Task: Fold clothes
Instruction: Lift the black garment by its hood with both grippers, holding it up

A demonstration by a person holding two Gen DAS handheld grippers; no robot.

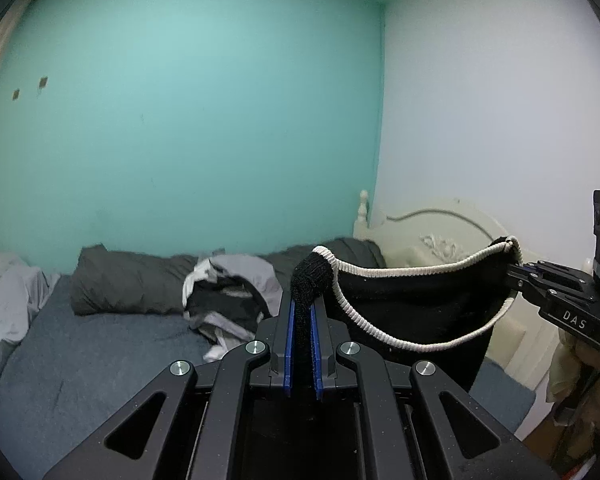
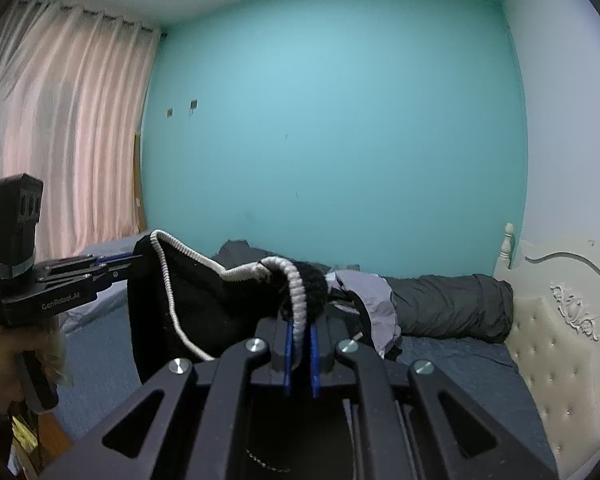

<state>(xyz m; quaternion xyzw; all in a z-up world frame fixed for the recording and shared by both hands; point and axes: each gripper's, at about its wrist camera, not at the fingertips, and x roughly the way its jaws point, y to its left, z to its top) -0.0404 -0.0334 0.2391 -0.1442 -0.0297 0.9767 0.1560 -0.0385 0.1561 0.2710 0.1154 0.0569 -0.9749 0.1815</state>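
A black knitted garment point(image 1: 412, 312) with a white ribbed trim hangs in the air between both grippers, above the bed. My left gripper point(image 1: 302, 312) is shut on one corner of it, black fabric bunched over the blue pads. In the left wrist view the right gripper point(image 1: 514, 276) pinches the other corner at the far right. In the right wrist view my right gripper point(image 2: 300, 328) is shut on the white trim and black fabric point(image 2: 204, 308), and the left gripper point(image 2: 134, 266) holds the far corner at the left. The garment's lower part hangs out of sight.
A bed with a dark blue sheet point(image 1: 100, 356) lies below. A heap of grey and black clothes point(image 1: 230, 296) and a dark grey rolled duvet point(image 1: 128, 284) lie by the teal wall. A cream headboard point(image 2: 560, 320) stands right. A pink curtain point(image 2: 60, 128) hangs left.
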